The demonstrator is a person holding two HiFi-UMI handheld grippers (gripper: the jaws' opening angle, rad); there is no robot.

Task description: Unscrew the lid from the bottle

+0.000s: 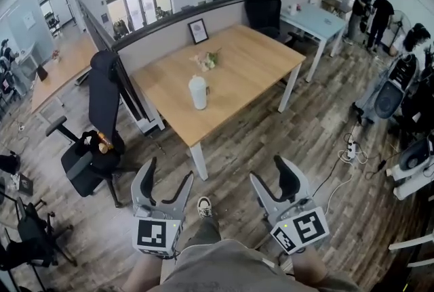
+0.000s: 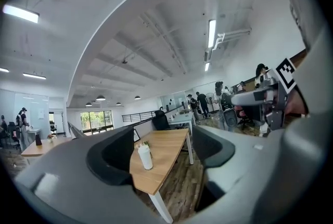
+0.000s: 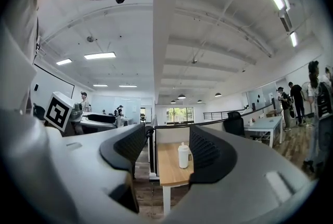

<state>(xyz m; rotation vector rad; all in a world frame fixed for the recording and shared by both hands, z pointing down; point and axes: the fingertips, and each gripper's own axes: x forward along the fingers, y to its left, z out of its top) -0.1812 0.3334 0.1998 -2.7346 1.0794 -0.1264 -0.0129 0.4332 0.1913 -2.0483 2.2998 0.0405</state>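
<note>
The white bottle point(image 1: 198, 93) stands upright near the middle of the wooden worktop point(image 1: 251, 60), its lid point(image 1: 197, 80) on. Both grippers hang well short of the worktop, off its near corner, above the plank floor point(image 1: 237, 148). The left gripper point(image 1: 168, 174) has its jaws wide apart with nothing between them. The right gripper point(image 1: 268, 174) has its jaws apart more narrowly, also empty. Toward the worktop's far edge are a small bunch of flowers point(image 1: 207, 60) and a framed picture point(image 1: 198, 31)

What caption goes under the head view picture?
Left gripper and right gripper, both open, face a white bottle on a wooden table.
</note>
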